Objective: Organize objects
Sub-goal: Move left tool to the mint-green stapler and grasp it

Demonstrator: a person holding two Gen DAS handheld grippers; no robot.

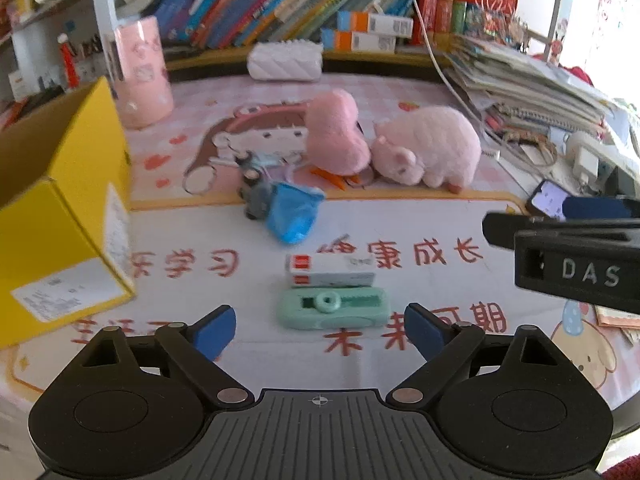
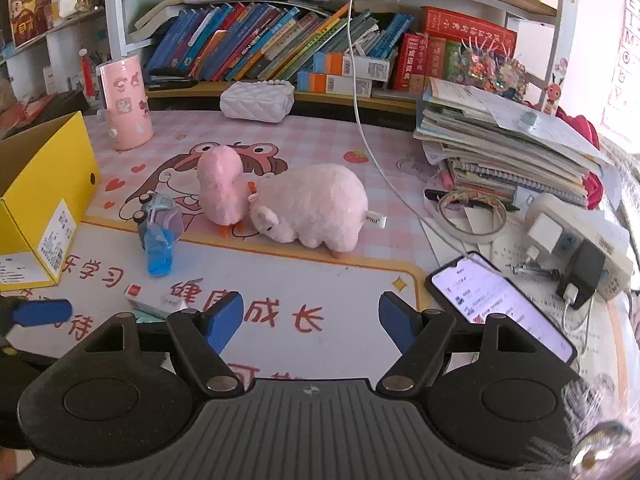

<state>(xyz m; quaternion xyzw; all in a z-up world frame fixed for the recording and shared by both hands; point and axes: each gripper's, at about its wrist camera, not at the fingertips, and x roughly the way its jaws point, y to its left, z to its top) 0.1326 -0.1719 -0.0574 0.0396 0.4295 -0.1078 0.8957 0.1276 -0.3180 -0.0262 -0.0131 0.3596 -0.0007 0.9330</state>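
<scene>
On the worktop (image 1: 420,216), both tools, left tool (image 1: 320,330) and right tool (image 2: 311,318), gape empty, so the left could nudge the white box (image 1: 330,270) while closing on the touching green case (image 1: 334,308).

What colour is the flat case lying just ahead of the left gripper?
Mint green case; clearest in the left wrist view.

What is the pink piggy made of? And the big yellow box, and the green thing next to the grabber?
The pink piggy looks like soft plush fabric: its surface is fuzzy and matte. The yellow box looks like cardboard: flat folded walls, brown inside, a paper label stuck on. The green thing seems to be smooth plastic, with rounded moulded edges and a slight shine, though the picture is a bit blurry.
</scene>
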